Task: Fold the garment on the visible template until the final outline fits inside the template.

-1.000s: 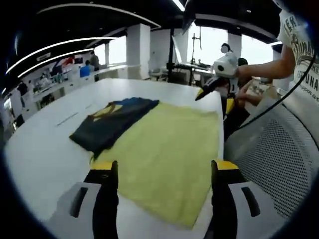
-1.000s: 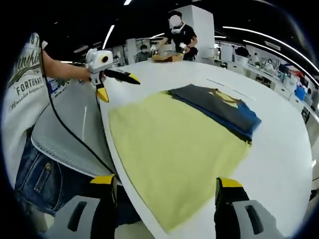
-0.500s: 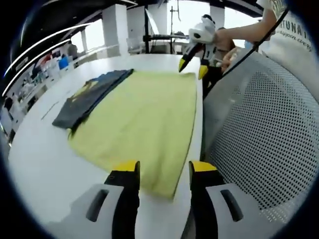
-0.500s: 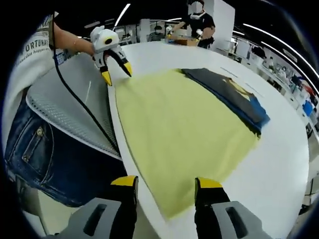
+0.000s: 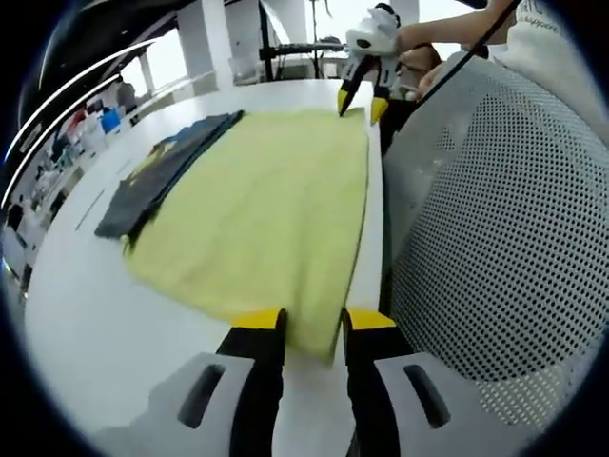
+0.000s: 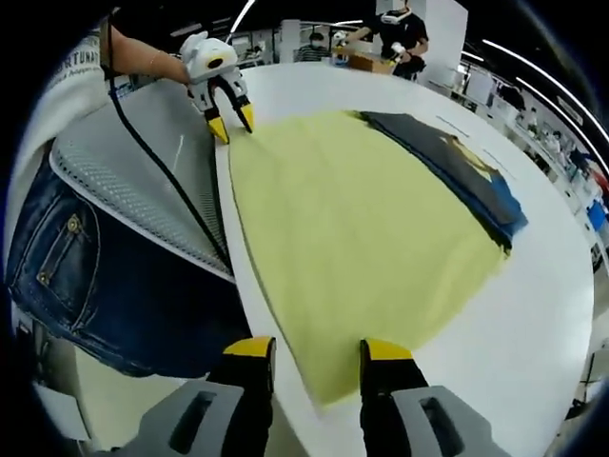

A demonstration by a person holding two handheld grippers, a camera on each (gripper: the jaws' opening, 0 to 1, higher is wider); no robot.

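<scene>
White table (image 5: 86, 314) at centre, carrying yellow garment (image 5: 266, 205) spread flat, its near hem along the table edge beside the person's body. Long axis of garment running along that near edge, from one gripper to the other; far side overlapping a folded dark cloth (image 5: 166, 171) with blue and yellow print. Step in hand, by the look of it: grasping the two near corners for a first fold. Left gripper (image 5: 309, 324) with fingers narrowly parted around one near corner, not yet pinching; right gripper (image 6: 314, 354) likewise straddling the other corner. Next move likely calling for closing both together, then lifting evenly and carrying the hem across. No template outline discernible.
</scene>
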